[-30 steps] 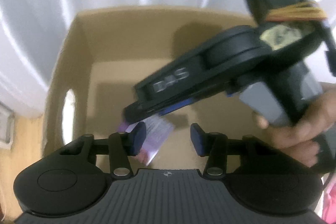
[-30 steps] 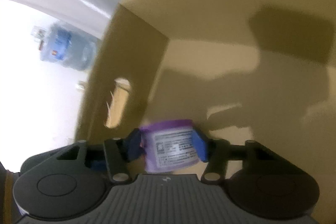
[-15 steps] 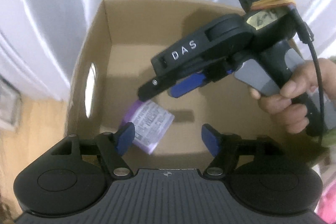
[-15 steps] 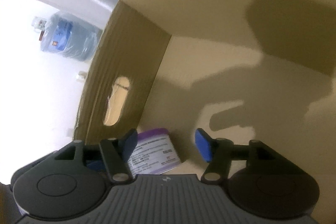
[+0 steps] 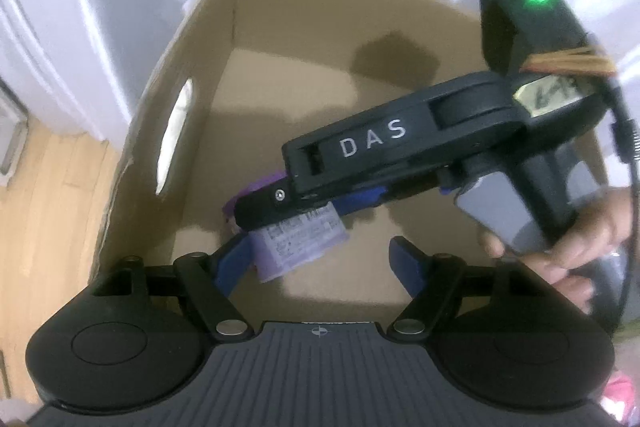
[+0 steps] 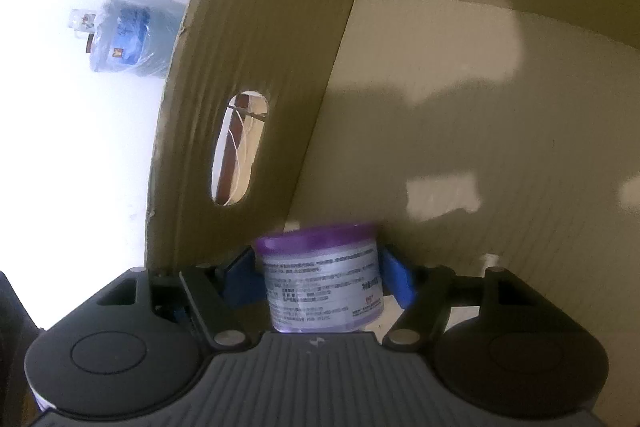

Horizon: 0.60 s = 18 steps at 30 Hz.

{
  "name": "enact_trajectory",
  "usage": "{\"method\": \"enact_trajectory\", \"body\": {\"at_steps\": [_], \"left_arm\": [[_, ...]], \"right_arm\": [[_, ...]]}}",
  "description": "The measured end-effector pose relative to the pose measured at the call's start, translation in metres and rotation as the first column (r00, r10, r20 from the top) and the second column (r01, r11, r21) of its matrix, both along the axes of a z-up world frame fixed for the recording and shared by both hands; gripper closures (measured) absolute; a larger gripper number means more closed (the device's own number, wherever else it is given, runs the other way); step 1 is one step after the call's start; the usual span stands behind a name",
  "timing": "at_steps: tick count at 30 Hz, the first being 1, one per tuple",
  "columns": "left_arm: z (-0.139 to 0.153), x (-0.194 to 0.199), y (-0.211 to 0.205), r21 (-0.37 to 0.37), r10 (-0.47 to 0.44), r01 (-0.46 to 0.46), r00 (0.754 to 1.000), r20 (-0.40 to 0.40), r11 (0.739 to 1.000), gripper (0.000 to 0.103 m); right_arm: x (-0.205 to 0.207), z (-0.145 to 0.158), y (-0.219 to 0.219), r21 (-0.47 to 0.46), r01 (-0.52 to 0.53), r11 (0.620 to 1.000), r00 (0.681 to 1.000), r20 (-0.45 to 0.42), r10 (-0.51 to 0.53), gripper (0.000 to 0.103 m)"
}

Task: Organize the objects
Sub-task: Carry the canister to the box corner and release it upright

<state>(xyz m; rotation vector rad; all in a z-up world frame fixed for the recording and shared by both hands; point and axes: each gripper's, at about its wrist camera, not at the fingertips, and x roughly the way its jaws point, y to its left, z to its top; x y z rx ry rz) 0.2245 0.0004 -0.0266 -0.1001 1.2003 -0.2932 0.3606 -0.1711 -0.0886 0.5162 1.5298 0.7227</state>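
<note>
A purple-lidded jar with a white printed label [image 6: 320,275] sits between the blue pads of my right gripper [image 6: 318,277], inside an open cardboard box [image 6: 260,67]. The pads stand close on both sides of the jar; I cannot tell whether they press it. In the left wrist view the jar [image 5: 296,239] lies low on the box floor, under the right gripper's body [image 5: 400,155]. My left gripper [image 5: 320,263] is open and empty, hovering above the box's near edge [image 5: 120,187].
The box has an oval hand hole [image 6: 240,147] in its left wall. White curtains [image 5: 100,7] hang behind it. A wooden floor [image 5: 48,195] shows at left. A large water bottle [image 6: 124,39] stands outside the box.
One second ago the right gripper held the jar; half a second ago it was open with the jar lying below. Now its pads are around the jar again. The left gripper shifted its view slightly.
</note>
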Motion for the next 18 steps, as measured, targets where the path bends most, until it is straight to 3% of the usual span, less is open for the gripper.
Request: {"method": "enact_trajectory", "body": {"at_steps": [10, 18], "left_arm": [[0.007, -0.019, -0.032, 0.105, -0.13, 0.113, 0.975, 0.179, 0.988, 0.028], [0.002, -0.022, -0.033, 0.103, -0.155, 0.138, 0.97, 0.186, 0.985, 0.031]], "right_arm": [[0.004, 0.027, -0.021, -0.006, 0.061, 0.998, 0.98, 0.192, -0.059, 0.036], [0.01, 0.038, -0.036, -0.011, 0.09, 0.996, 0.96, 0.266, -0.084, 0.036]]}}
